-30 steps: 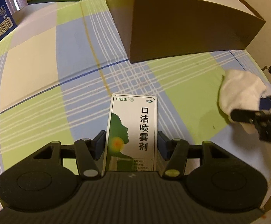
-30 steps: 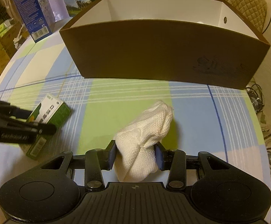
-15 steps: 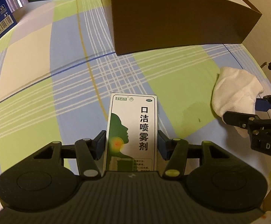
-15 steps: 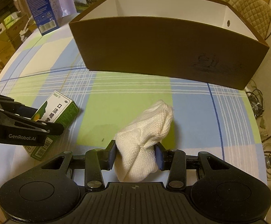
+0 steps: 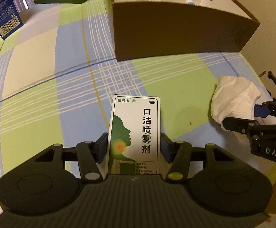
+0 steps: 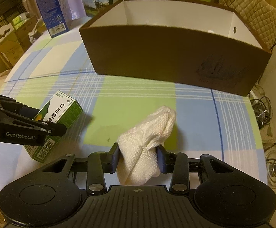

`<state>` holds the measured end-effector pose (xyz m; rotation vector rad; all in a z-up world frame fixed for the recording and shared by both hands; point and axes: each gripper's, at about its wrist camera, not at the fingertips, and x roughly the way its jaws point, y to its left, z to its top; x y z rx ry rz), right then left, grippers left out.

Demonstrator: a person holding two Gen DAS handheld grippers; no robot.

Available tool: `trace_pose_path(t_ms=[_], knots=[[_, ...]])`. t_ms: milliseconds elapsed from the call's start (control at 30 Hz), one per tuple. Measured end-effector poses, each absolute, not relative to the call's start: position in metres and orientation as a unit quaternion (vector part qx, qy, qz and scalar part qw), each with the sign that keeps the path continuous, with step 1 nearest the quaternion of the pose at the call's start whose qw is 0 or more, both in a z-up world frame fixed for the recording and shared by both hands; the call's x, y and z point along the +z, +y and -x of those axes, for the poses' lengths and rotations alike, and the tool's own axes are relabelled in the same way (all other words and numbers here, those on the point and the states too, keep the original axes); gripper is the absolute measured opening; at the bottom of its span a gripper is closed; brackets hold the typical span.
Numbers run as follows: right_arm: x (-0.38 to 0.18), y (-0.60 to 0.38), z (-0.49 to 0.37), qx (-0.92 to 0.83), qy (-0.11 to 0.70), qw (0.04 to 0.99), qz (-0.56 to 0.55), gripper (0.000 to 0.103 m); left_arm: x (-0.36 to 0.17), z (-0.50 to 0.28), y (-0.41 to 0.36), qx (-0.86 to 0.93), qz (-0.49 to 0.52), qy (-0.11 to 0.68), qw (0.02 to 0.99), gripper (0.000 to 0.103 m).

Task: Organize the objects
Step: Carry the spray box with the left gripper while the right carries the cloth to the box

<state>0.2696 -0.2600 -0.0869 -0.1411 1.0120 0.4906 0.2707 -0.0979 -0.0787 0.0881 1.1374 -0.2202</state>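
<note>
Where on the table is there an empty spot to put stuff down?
The checked cloth lies bare between the brown box and the two held things, the medicine box and white towel. Another bare stretch runs left toward the blue carton. The far edge is crowded with cartons.

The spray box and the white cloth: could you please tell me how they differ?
The spray box is rigid, rectangular and printed green and white; the white cloth is soft, bunched and plain. The box sits in the left gripper, the cloth in the right gripper. Both are clamped between jaws.
</note>
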Motion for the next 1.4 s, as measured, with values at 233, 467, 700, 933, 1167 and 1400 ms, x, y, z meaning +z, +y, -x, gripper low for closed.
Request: trace_pose_path(t_ms=[233, 467, 700, 933, 1167, 1400], knots=[[-0.067, -0.268, -0.269, 0.245, 0.461, 0.851, 0.062, 0.037, -0.057, -0.268, -0.101, -0.103, -0.034, 0.519, 0.848, 0.052], [-0.049, -0.273, -0.271, 0.259, 0.444, 0.856, 0.059, 0.037, -0.032, -0.272, -0.112, -0.110, -0.031, 0.496, 0.861, 0.052], [-0.033, -0.278, -0.275, 0.270, 0.425, 0.862, 0.059, 0.037, -0.015, -0.280, -0.123, -0.116, -0.028, 0.480, 0.869, 0.052], [-0.017, -0.286, -0.286, 0.277, 0.406, 0.869, 0.059, 0.037, -0.004, -0.294, -0.135, -0.120, -0.029, 0.466, 0.876, 0.052], [-0.003, -0.294, -0.309, 0.284, 0.389, 0.874, 0.066, 0.037, 0.011, -0.315, -0.150, -0.121, -0.033, 0.449, 0.885, 0.052], [0.016, -0.301, -0.334, 0.292, 0.361, 0.883, 0.071, 0.037, 0.027, -0.338, -0.164, -0.121, -0.039, 0.428, 0.895, 0.052]])
